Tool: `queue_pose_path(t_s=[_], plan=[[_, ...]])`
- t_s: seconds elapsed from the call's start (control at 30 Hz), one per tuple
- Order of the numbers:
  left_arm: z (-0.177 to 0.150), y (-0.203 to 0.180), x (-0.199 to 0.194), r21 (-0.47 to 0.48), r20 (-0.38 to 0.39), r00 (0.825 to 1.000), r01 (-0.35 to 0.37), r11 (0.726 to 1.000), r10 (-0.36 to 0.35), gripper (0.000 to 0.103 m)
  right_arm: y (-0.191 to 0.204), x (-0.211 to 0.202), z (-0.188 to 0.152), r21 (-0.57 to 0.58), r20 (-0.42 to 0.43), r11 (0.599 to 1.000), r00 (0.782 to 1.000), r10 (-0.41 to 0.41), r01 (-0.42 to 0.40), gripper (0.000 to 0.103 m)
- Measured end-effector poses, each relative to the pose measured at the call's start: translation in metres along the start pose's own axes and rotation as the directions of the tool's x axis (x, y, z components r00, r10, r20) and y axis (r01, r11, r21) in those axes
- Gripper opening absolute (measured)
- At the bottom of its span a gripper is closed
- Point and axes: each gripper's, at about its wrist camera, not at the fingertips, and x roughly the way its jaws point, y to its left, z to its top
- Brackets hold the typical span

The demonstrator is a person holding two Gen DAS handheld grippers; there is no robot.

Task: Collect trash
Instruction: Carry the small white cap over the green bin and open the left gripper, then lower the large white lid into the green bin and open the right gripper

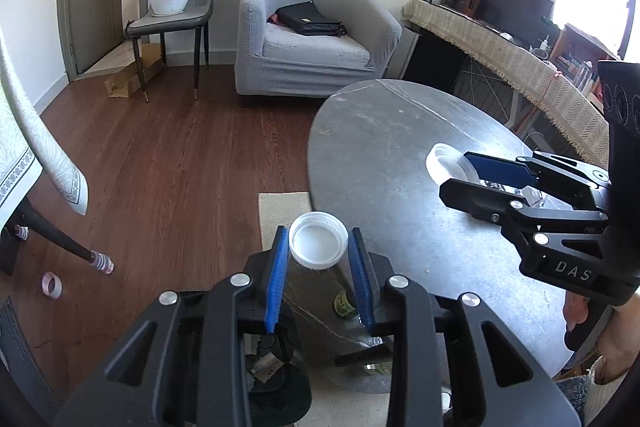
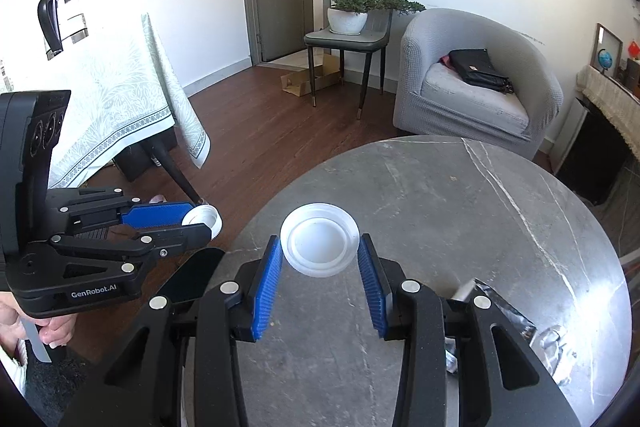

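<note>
The left gripper held a white screw cap between its blue pads, above the edge of the round table; the right gripper was closed on a flat translucent lid; both seemed light, stiff and smooth, so a gentle hold across the rim looked best.

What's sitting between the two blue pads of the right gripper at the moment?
A wide, translucent white plastic lid is pinched between the right gripper pads, raised over the round grey table. The right wrist view shows it best.
</note>
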Motion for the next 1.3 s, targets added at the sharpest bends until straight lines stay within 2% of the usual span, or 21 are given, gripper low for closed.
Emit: queue_pose_path(t_s=[0.27, 0.53, 0.67, 0.73, 0.93, 1.13, 1.2, 1.23, 1.3], plan=[[-0.014, 0.049, -0.006, -0.028, -0.050, 0.996, -0.074, 0.997, 0.073, 0.032, 0.037, 0.019, 0.018, -0.031, 0.002, 0.998, 0.998, 0.061, -0.061, 0.039], [-0.045, 0.092, 0.004, -0.001, -0.187, 0.970, -0.155, 0.988, 0.152, 0.033, 0.078, 0.045, 0.032, -0.055, -0.026, 0.992, 0.993, 0.115, -0.116, 0.039], [-0.060, 0.111, 0.010, 0.003, -0.254, 0.954, -0.162, 0.987, 0.157, 0.032, 0.096, 0.065, 0.037, -0.045, -0.067, 0.990, 0.990, 0.127, -0.130, 0.039], [-0.068, 0.119, 0.016, 0.005, -0.297, 0.943, -0.153, 0.988, 0.148, 0.033, 0.103, 0.076, 0.036, -0.045, -0.094, 0.990, 0.987, 0.127, -0.132, 0.039], [-0.095, 0.134, 0.033, 0.030, -0.434, 0.892, -0.125, 0.992, 0.125, 0.033, 0.128, 0.107, 0.033, -0.059, -0.170, 0.988, 0.976, 0.133, -0.144, 0.039], [-0.122, 0.136, 0.046, 0.067, -0.530, 0.840, -0.091, 0.994, 0.113, 0.033, 0.152, 0.132, 0.030, -0.082, -0.230, 0.984, 0.964, 0.136, -0.159, 0.039], [-0.129, 0.134, 0.049, 0.100, -0.545, 0.829, -0.087, 0.991, 0.128, 0.035, 0.159, 0.140, 0.028, -0.091, -0.251, 0.982, 0.958, 0.137, -0.165, 0.039], [-0.131, 0.134, 0.050, 0.105, -0.549, 0.826, -0.081, 0.991, 0.126, 0.040, 0.163, 0.144, 0.027, -0.096, -0.262, 0.981, 0.955, 0.139, -0.169, 0.039], [-0.133, 0.135, 0.047, 0.107, -0.548, 0.828, -0.071, 0.992, 0.118, 0.040, 0.167, 0.151, 0.026, -0.104, -0.281, 0.980, 0.950, 0.134, -0.169, 0.039]])
